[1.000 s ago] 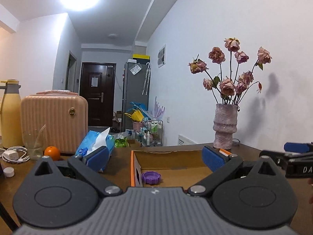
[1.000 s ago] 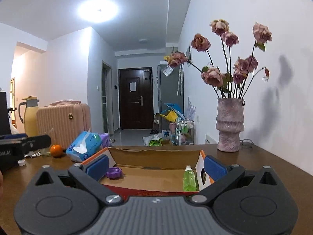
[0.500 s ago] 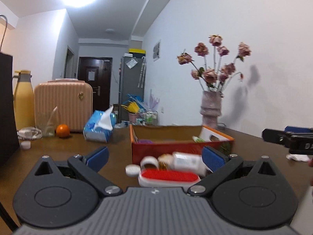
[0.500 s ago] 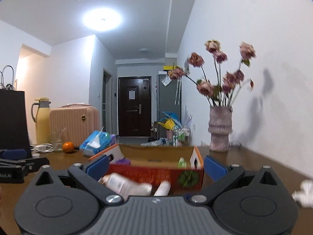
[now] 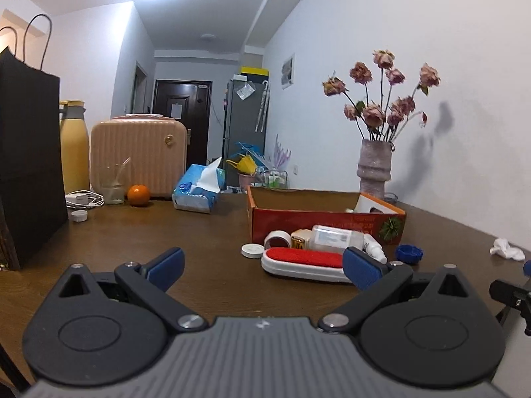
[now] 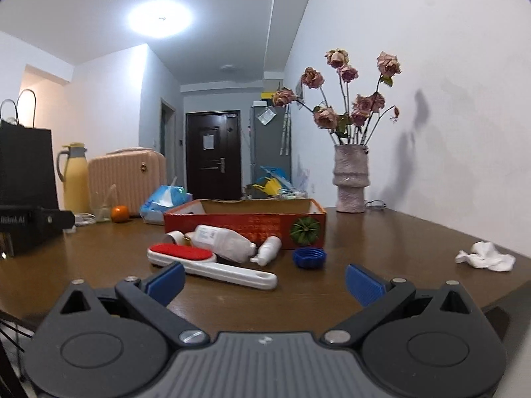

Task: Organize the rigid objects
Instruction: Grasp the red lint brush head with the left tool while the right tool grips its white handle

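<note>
A red cardboard box [image 5: 318, 222] [image 6: 245, 224] stands open on the brown table. In front of it lie a white lint brush with a red pad [image 5: 303, 262] [image 6: 205, 263], a clear plastic bottle [image 5: 335, 237] [image 6: 222, 242], a small white dropper bottle [image 6: 268, 248], a white roll [image 5: 277, 238], a white cap [image 5: 253, 250] and a blue cap [image 5: 410, 252] [image 6: 309, 257]. My left gripper [image 5: 264, 267] is open and empty, just short of the brush. My right gripper [image 6: 264, 280] is open and empty, near the brush handle and the blue cap.
A vase of dried roses [image 5: 375, 165] [image 6: 351, 179] stands behind the box by the wall. At the left are a tissue pack [image 5: 199, 192], an orange [image 5: 138, 195], a glass [image 5: 114, 184], a beige case [image 5: 139, 156], a yellow flask [image 5: 74, 152] and a black paper bag [image 5: 28, 152]. A crumpled tissue [image 6: 486, 256] lies at the right.
Both grippers have pulled back from above the box and dropped lower toward the table's near edge. The loose items in front of the box have come into view. Both stayed open.
</note>
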